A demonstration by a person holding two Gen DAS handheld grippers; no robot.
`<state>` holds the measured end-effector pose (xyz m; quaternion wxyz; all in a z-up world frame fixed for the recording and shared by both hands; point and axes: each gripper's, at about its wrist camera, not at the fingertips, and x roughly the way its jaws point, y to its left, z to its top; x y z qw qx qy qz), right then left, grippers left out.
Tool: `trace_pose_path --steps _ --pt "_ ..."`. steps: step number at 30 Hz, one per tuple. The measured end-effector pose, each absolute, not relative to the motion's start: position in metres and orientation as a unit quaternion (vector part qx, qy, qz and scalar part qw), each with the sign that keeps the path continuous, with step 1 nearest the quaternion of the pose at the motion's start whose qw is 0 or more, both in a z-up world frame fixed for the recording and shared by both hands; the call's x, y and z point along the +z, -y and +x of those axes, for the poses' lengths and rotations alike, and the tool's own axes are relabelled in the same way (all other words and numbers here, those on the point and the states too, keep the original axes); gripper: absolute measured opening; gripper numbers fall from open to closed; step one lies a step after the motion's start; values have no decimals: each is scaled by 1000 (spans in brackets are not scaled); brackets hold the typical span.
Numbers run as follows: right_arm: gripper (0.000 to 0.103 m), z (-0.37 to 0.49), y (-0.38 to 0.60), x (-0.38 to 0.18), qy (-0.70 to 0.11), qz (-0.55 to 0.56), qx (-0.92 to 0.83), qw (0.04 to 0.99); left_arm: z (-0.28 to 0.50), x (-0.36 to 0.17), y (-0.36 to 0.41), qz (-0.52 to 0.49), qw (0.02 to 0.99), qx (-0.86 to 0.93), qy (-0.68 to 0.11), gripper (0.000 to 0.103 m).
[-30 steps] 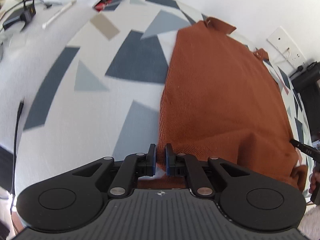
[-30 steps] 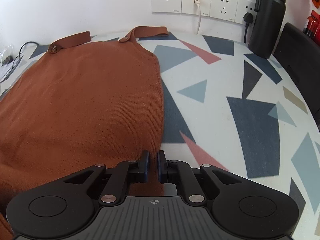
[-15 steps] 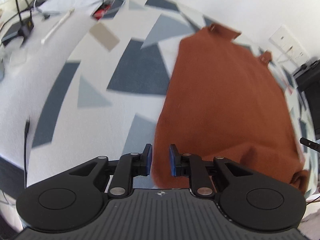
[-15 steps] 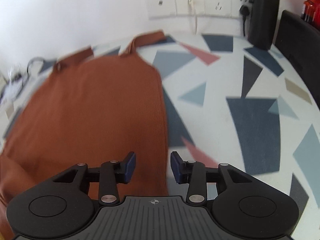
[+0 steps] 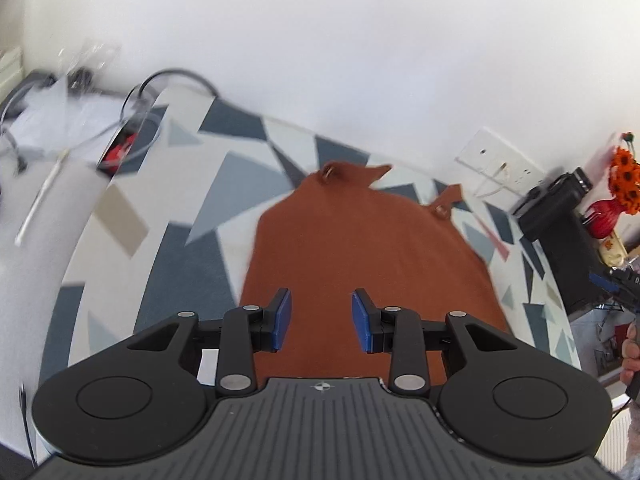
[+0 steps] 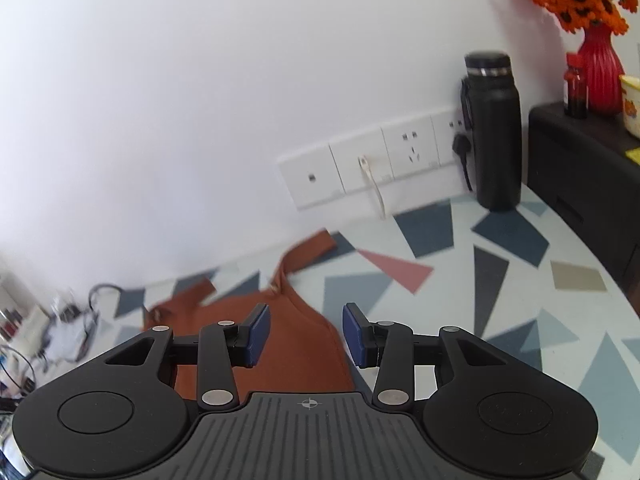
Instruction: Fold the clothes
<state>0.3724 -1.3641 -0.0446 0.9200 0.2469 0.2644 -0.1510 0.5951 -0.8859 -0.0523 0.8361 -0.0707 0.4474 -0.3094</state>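
Observation:
A rust-orange knit garment [image 5: 360, 248] with two buttoned straps lies flat on the patterned tablecloth [image 5: 168, 264], straps toward the wall. My left gripper [image 5: 321, 318] hovers above its near part, jaws opening, nothing between the blue pads. In the right wrist view the same garment [image 6: 296, 332] shows below my right gripper [image 6: 306, 332], which stands open and empty above the garment's right edge. The right gripper also appears at the far right of the left wrist view, held by a hand [image 5: 632, 356].
A black flask [image 6: 494, 132] stands by the wall sockets [image 6: 376, 168] at the back right. A dark cabinet [image 6: 584, 168] carries a red vase of orange flowers [image 6: 598, 68]. Cables and clutter [image 5: 80, 120] lie at the table's far left.
Both grippers let go of the garment's near edge, opened and rose away from the table, tilting up so more wall shows. The garment now lies flat.

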Motion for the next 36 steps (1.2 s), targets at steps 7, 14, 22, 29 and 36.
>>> trace_pose_path --steps 7,14,22,29,36 --pt "42 393 1370 29 -202 188 -137 951 619 -10 910 -38 870 -314 -378 36" --pt "45 414 1376 75 -159 138 -135 968 657 28 897 -101 889 -299 -332 37" --pt "51 458 1376 70 -171 127 -106 971 680 7 928 -44 886 -310 -343 54" --pt "51 534 1365 -33 -283 155 -37 946 671 -117 959 41 833 -301 -463 54" --pt "46 629 1325 -127 -349 105 19 931 648 -175 954 29 812 -280 -512 54"
